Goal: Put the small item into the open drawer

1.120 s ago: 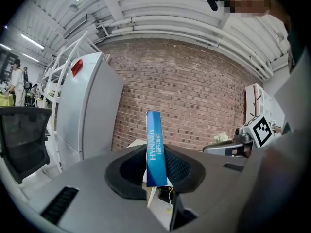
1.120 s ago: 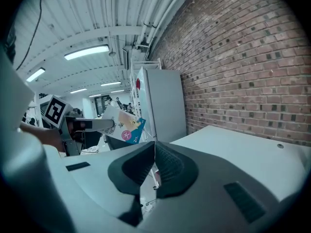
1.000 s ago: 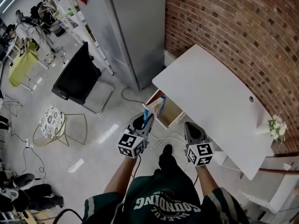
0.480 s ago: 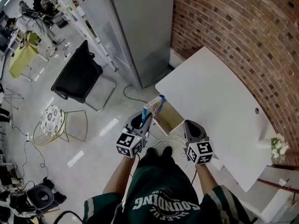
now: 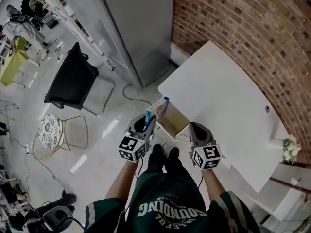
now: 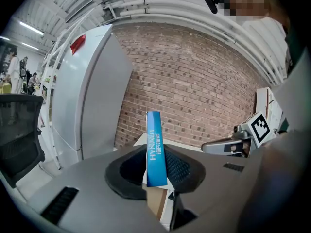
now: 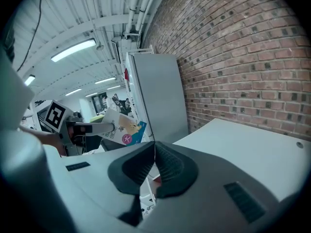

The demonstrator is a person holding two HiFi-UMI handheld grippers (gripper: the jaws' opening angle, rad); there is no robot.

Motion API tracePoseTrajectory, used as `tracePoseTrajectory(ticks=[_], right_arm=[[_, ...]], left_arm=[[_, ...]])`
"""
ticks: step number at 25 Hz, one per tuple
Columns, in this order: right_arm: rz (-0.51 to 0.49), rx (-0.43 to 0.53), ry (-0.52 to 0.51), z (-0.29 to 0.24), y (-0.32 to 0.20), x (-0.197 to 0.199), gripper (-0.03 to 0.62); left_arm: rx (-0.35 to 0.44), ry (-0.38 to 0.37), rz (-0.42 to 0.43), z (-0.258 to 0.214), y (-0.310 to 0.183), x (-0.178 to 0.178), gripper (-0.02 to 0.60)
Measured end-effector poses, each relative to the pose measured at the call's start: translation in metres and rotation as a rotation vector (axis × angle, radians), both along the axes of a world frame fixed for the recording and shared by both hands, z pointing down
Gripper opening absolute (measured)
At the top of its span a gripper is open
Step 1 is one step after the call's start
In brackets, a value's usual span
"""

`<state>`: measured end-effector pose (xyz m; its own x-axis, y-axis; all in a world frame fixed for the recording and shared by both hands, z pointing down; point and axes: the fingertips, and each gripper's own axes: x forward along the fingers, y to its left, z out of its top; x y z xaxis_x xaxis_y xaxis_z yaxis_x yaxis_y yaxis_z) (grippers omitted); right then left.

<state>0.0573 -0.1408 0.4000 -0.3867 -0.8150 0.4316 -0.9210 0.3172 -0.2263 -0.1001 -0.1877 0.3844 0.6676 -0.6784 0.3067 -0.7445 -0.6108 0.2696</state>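
A small blue and white box (image 5: 157, 110) stands upright between the jaws of my left gripper (image 5: 149, 122), which is shut on it. In the left gripper view the box (image 6: 155, 147) shows its blue edge with white lettering. The open wooden drawer (image 5: 176, 122) juts from under the white table (image 5: 218, 96), just right of and beyond the box. My right gripper (image 5: 195, 128) hangs beside the drawer's near corner, its jaws shut with nothing between them (image 7: 154, 147). From the right gripper view the box (image 7: 122, 127) appears to the left.
A tall grey cabinet (image 5: 136, 28) stands beyond the drawer, with a brick wall (image 5: 252, 28) behind the table. A black chair (image 5: 70, 81) and a wire stool (image 5: 51, 132) sit on the floor at left. Cables (image 5: 129, 93) trail near the cabinet. A vase of flowers (image 5: 287, 144) stands on the table's right end.
Both grippers have moved forward toward the drawer, the left still holding the box. The person's feet have stepped up beneath the grippers.
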Motion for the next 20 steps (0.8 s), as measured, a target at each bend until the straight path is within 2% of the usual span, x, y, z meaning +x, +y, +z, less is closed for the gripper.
tracePoseTrajectory(ticks=[11, 20], right_arm=[[-0.005, -0.01, 0.029, 0.009, -0.007, -0.002, 0.025], [-0.008, -0.046, 0.046, 0.037, -0.008, -0.002, 0.025]], left_arm=[[-0.038, -0.03, 0.076, 0.026, -0.008, 0.001, 0.087], [-0.102, -0.047, 0.15, 0.07, -0.005, 0.007, 0.087]])
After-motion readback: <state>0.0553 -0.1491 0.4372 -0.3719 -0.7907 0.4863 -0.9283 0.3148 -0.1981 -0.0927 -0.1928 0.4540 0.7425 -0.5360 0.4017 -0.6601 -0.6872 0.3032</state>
